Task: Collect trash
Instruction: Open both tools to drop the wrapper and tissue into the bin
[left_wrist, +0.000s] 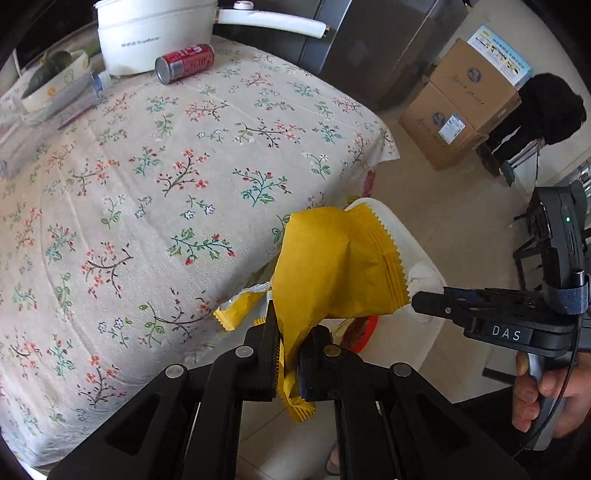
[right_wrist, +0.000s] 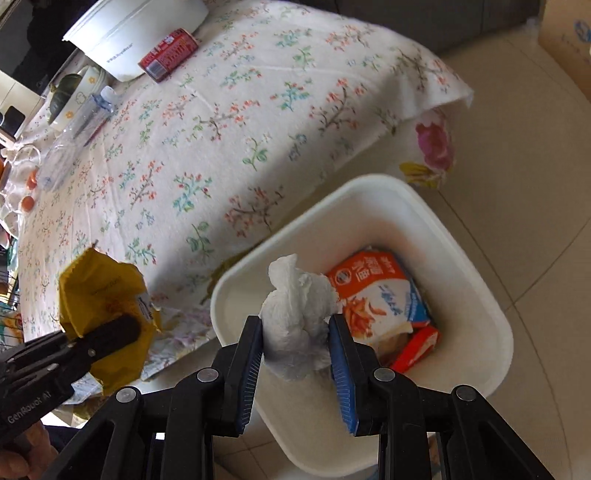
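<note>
Since both loads sit at the white bin (right_wrist: 495, 332), drop in turn: right gripper (right_wrist: 297, 338) pinches the crumpled tissue (right_wrist: 297, 314) right above the bin's opening, so spread those jaws first. Left gripper (left_wrist: 288, 343) is clamped on the yellow wrapper (left_wrist: 332, 266), which hangs over the bin's table-side rim; carry it fully inside before opening. Red can (left_wrist: 184, 62) lies on the table, well apart from the bin.

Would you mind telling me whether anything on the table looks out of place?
A red can lies tipped on its side beside the white pot, and a clear plastic bottle lies flat near the bowl.
</note>
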